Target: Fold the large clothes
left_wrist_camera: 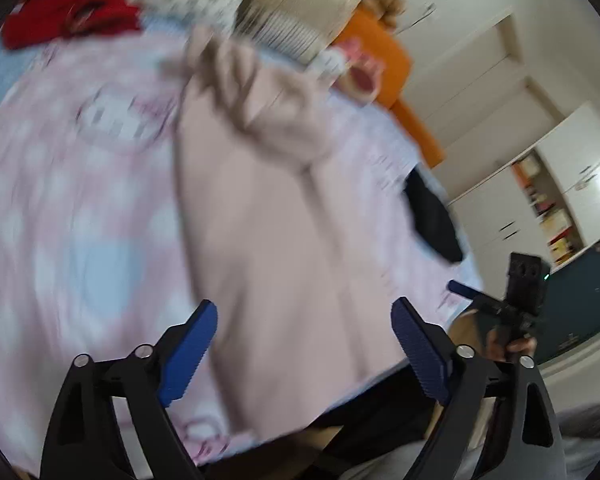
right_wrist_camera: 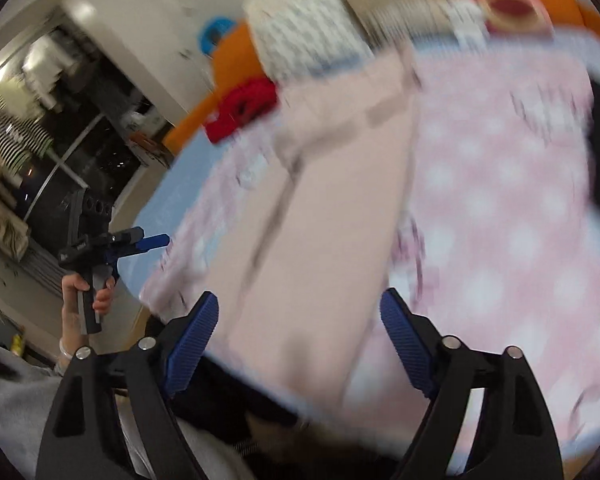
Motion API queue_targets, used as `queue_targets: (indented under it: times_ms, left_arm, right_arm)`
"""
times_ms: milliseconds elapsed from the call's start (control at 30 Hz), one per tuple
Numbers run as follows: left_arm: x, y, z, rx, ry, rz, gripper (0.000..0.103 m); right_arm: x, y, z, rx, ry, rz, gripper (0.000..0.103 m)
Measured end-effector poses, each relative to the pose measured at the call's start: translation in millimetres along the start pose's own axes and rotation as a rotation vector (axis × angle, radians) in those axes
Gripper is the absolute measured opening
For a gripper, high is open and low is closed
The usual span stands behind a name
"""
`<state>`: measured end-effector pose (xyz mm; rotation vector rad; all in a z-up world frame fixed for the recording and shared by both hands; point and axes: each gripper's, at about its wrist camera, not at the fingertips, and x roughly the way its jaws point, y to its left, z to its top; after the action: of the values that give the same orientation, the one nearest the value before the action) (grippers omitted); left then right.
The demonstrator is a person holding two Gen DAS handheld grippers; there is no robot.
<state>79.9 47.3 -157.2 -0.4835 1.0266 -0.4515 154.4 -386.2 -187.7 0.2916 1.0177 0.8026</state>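
Holding both tools above the near edge of the bed, I have my left gripper (left_wrist_camera: 304,344) spread wide with nothing between its blue pads, and my right gripper (right_wrist_camera: 300,340) spread wide and bare as well. Both views are smeared with motion blur, so fine detail is lost.

The pale pink garment (left_wrist_camera: 268,232) lies lengthwise on the pink dotted blanket (left_wrist_camera: 60,200), its near hem just beyond my fingertips and its far end bunched into a crumpled heap. It looks partly folded into a long strip, though I can't tell how many layers there are.

My worry is the grab: coming in this fast, I could pinch the blanket along with the garment, since the two colours are close, and drag both. Taking only the top layer would let the strip fall open. The bunched far end may also fold in crooked unless it is smoothed first.

Further off, a red item (left_wrist_camera: 68,16) sits near the far corner, with a dark piece of clothing (left_wrist_camera: 432,216) at the blanket's right edge. Neither lies on the garment, and nothing blocks my reach.
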Motion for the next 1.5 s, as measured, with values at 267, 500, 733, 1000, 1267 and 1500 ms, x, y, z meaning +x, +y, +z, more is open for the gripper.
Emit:
queue_targets:
  times_ms: [267,500,733,1000,1267,1500]
  left_arm:
    - [62.5,29.5,-68.3,-0.095,0.137,0.040,0.086]
    - [66.3,31.0,-75.2,-0.142,0.120,0.036,0.078]
    - [73.2,48.0,-70.8,-0.302,0.191,-0.166,0.020]
    - [45.9,41.4,-26.0,-0.406,0.203,-0.487,0.014]
    - [34.7,34.1,92.3,-0.350,0.130,-0.534,0.013]
    - [74.4,79.5,188.2,-0.417,0.069,-0.472,0.013]
  right_arm:
    - [58.6,-35.3,-55.2,0.249,0.126,0.106,0.074]
    - [84.8,-30.3,-50.7,0.222,0.173,0.088,0.055]
    - [89.6,-29.5,-40.2,0.232,0.209,0.135,0.016]
    - [63.8,-20.2,13.3,0.268,0.205,0.323,0.011]
    - [60.7,-28.7,136.6,0.251,0.113,0.390,0.006]
    - [123.5,-78.3,231.6,0.336,0.126,0.338,0.005]
